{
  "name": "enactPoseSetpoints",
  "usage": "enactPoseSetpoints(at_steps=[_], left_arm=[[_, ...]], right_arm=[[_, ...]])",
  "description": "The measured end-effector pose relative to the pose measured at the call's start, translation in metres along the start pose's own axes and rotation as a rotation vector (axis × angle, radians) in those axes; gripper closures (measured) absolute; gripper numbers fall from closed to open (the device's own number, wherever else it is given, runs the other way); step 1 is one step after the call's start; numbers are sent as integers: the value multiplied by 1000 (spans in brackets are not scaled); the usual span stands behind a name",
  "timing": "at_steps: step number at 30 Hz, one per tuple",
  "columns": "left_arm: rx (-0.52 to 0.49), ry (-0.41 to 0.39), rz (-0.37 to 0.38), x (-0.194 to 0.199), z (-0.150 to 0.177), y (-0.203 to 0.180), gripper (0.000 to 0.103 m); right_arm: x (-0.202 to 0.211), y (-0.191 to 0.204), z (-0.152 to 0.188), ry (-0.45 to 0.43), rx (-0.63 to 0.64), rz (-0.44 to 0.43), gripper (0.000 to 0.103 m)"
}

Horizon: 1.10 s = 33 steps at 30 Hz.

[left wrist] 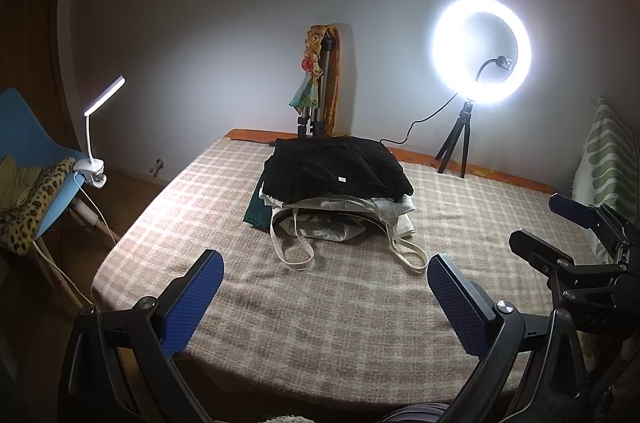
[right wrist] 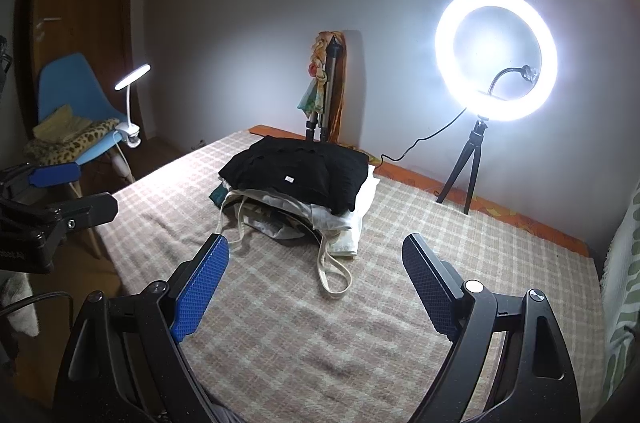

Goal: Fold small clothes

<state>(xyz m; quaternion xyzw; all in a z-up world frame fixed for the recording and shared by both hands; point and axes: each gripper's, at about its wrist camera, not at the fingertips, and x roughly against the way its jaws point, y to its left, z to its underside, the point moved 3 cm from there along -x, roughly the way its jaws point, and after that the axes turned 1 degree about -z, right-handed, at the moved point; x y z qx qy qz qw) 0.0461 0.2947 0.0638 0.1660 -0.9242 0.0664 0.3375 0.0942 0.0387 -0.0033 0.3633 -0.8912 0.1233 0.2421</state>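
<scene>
lower clothes (left wrist: 340, 219) hidden under black garment (left wrist: 336, 171), chair (right wrist: 76, 91) partly cut off

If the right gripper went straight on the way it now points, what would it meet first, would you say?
Probably the loose cream straps of the tote bag at the near edge of the clothes pile. The open right gripper is empty and tilted down, so it might meet the checked blanket first; depth is unclear.

Bare checked bed cover (left wrist: 320, 323) lies open between both grippers' spread fingers and the clothes pile (left wrist: 334, 183). Tote straps (left wrist: 296, 247) trail toward the near side. Behind the pile stand a tripod (left wrist: 316, 103) and ring light (left wrist: 482, 49), its cable (left wrist: 416, 127) along the far edge.
</scene>
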Motion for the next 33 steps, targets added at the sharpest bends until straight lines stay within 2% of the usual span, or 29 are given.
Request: enactPoseSetpoints(at_steps=[33], left_arm=[[-29, -21, 13, -3, 1, 2, 0]], right_arm=[[-5, 6, 2, 13, -3, -11, 14]])
